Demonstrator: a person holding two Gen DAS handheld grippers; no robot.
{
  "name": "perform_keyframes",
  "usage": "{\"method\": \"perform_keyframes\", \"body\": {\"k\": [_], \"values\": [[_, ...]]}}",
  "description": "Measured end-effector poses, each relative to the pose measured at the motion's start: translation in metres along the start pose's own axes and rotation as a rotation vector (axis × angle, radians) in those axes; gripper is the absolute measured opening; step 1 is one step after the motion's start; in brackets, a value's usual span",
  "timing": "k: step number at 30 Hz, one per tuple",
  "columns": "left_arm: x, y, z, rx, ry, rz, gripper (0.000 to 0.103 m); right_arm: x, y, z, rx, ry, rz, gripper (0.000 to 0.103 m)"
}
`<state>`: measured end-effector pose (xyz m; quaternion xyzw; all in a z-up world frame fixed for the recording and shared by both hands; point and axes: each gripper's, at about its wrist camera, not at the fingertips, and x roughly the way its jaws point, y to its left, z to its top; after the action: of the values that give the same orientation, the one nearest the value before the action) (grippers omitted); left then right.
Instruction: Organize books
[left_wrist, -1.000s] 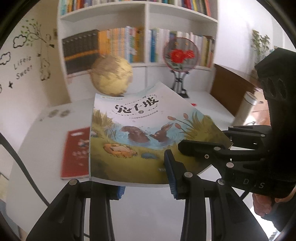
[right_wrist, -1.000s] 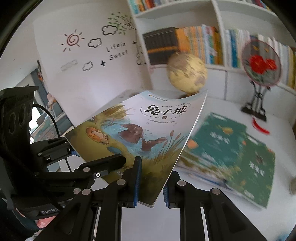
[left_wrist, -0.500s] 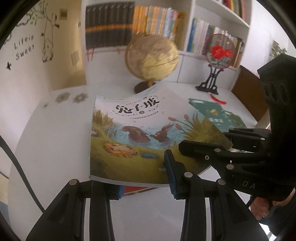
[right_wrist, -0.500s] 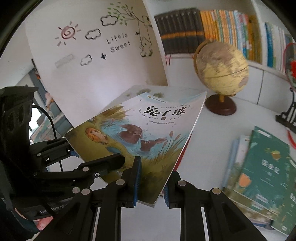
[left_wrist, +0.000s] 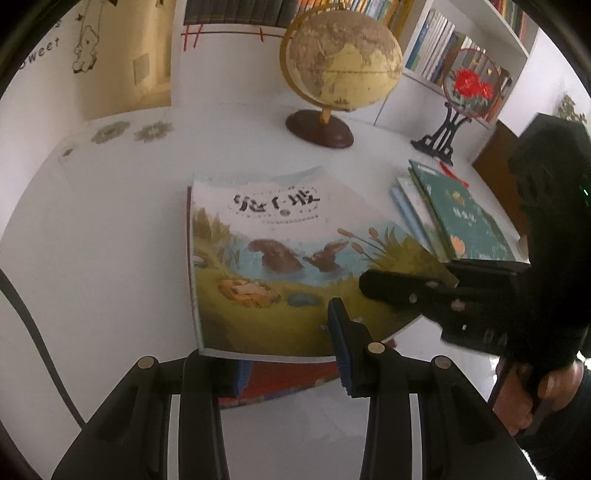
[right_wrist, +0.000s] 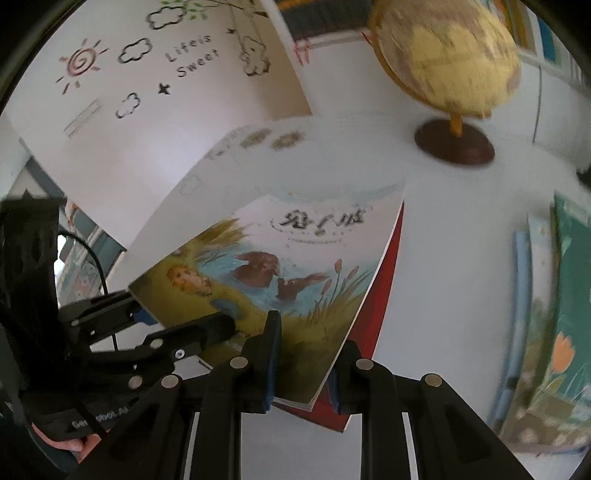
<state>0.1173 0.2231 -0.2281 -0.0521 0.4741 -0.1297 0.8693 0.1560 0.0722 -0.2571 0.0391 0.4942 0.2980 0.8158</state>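
A picture book (left_wrist: 266, 258) with a pond scene and two brown animals on its cover hangs low over the white table (left_wrist: 103, 240), held flat by both grippers. My left gripper (left_wrist: 288, 354) has the book's near edge between its jaws, one finger above and one below, and the jaws are opening slightly. My right gripper (right_wrist: 306, 350) is shut on the book's (right_wrist: 280, 273) right-hand corner. A red book (left_wrist: 280, 380) lies on the table directly under the held one, its edge (right_wrist: 388, 280) showing.
A stack of green and blue books (left_wrist: 465, 221) lies to the right on the table. A tan globe (left_wrist: 340, 66) on a dark base stands behind, with a red-flower fan ornament (left_wrist: 469, 85) and bookshelves further back. A hand (left_wrist: 517, 391) holds the right gripper.
Both grippers have carried the picture book down and leftward until it hangs over the red book. The globe and the green stack now look nearer.
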Motion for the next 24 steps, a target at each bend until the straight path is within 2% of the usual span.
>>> {"method": "perform_keyframes", "body": {"k": [6, 8, 12, 15, 18, 21, 24], "values": [[0.007, 0.021, -0.015, -0.044, 0.051, 0.019, 0.037, 0.015, -0.010, -0.009, 0.087, 0.053, 0.027, 0.021], [0.010, 0.031, -0.021, -0.075, 0.074, 0.055, 0.038, 0.023, -0.010, -0.009, 0.098, 0.086, 0.029, 0.021], [0.007, 0.054, -0.037, -0.155, 0.091, 0.104, 0.038, 0.041, -0.007, -0.015, 0.119, 0.186, -0.060, 0.030], [-0.009, 0.057, -0.046, -0.170, 0.071, 0.131, 0.038, 0.031, -0.009, -0.020, 0.154, 0.166, -0.047, 0.032], [-0.022, 0.048, -0.047, -0.154, 0.056, 0.137, 0.038, 0.010, -0.015, -0.029, 0.192, 0.142, -0.074, 0.033], [-0.035, 0.029, -0.043, -0.128, 0.031, 0.114, 0.038, -0.020, -0.021, -0.037, 0.222, 0.091, -0.097, 0.033], [-0.049, -0.006, -0.031, -0.084, -0.008, 0.073, 0.038, -0.063, -0.025, -0.043, 0.231, 0.009, -0.141, 0.033]]}}
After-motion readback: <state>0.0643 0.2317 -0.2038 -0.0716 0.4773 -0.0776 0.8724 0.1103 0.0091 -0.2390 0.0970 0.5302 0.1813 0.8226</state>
